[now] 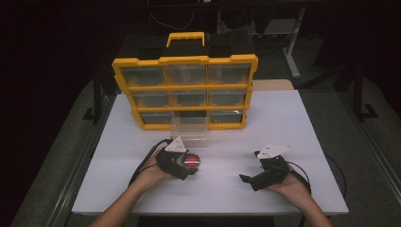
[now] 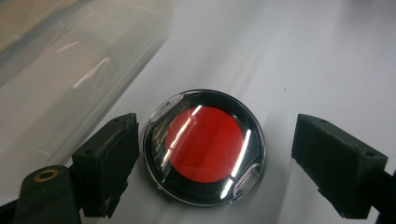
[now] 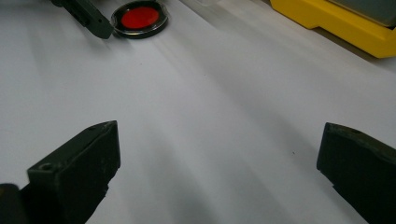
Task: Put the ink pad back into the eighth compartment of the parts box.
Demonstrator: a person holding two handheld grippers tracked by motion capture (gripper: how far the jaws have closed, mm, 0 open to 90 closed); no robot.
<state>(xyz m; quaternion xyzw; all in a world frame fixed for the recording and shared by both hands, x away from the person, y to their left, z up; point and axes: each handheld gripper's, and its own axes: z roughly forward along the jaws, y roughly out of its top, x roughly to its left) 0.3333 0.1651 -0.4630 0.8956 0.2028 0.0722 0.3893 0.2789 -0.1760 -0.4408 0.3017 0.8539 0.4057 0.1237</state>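
Note:
A round red disc in a clear, black-rimmed case (image 2: pixel 205 147) lies flat on the white table (image 1: pixel 227 127). My left gripper (image 2: pixel 215 135) straddles it with open jaws. The left pad sits right beside the case's rim and the right pad stands well clear of it. From above, the disc (image 1: pixel 191 160) shows at the tip of the left gripper (image 1: pixel 192 164). My right gripper (image 3: pixel 219 140) is open over bare table with nothing between its jaws, and it sits at the front right (image 1: pixel 249 166). Its view shows the disc (image 3: pixel 140 17) far off.
A yellow organizer (image 1: pixel 184 87) with several clear drawers stands at the back of the table, and its corner shows in the right gripper view (image 3: pixel 336 23). One clear drawer (image 1: pixel 189 130) is out on the table just beyond the left gripper (image 2: pixel 60 79).

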